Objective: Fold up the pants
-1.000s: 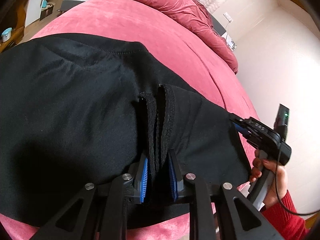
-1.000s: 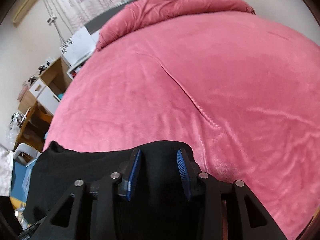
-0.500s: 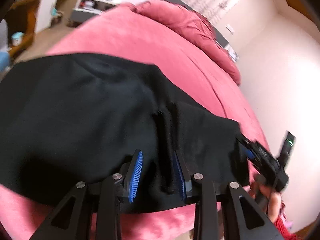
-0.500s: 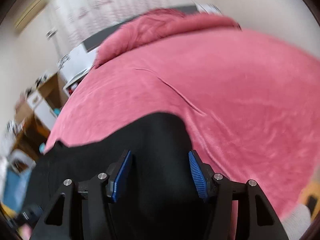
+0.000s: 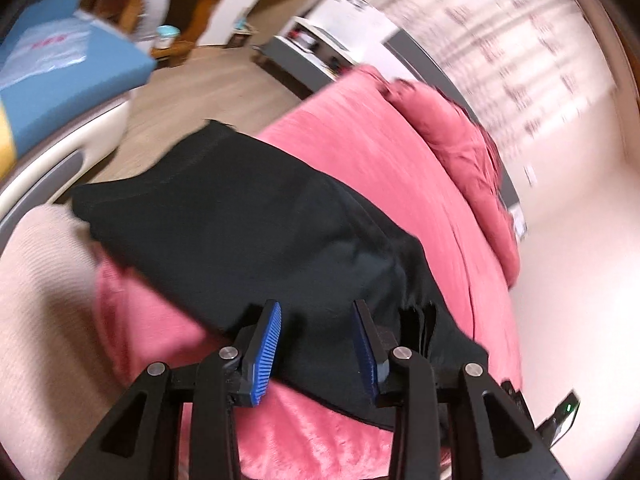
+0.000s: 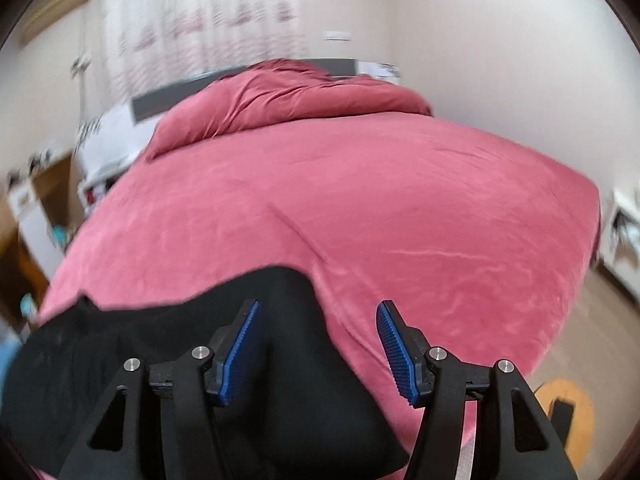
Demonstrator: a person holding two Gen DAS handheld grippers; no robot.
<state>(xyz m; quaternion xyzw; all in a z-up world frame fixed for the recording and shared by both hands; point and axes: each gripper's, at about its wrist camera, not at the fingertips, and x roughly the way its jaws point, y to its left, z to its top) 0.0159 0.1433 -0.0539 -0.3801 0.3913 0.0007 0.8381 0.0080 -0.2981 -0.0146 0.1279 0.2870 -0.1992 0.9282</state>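
Note:
The black pants [image 5: 256, 232] lie folded on the near edge of the pink bed [image 5: 384, 168]. My left gripper [image 5: 316, 346] is open and empty, raised just above the pants' near edge, beside the stacked leg hems [image 5: 420, 328]. In the right wrist view the pants [image 6: 160, 344] lie at the lower left on the bed [image 6: 360, 208]. My right gripper [image 6: 318, 346] is wide open and empty, pulled back above the pants' right end. Both views are blurred by motion.
A bunched pink duvet [image 6: 288, 96] lies at the bed's head. A blue box [image 5: 60, 60], wooden floor [image 5: 200, 92] and shelves [image 5: 312, 40] lie to the left of the bed. An orange round object [image 6: 568, 404] sits on the floor at right.
Both grippers have let go of the pants, opened wide and drawn back and up from the bed. The pants now lie flat on the bed's edge.

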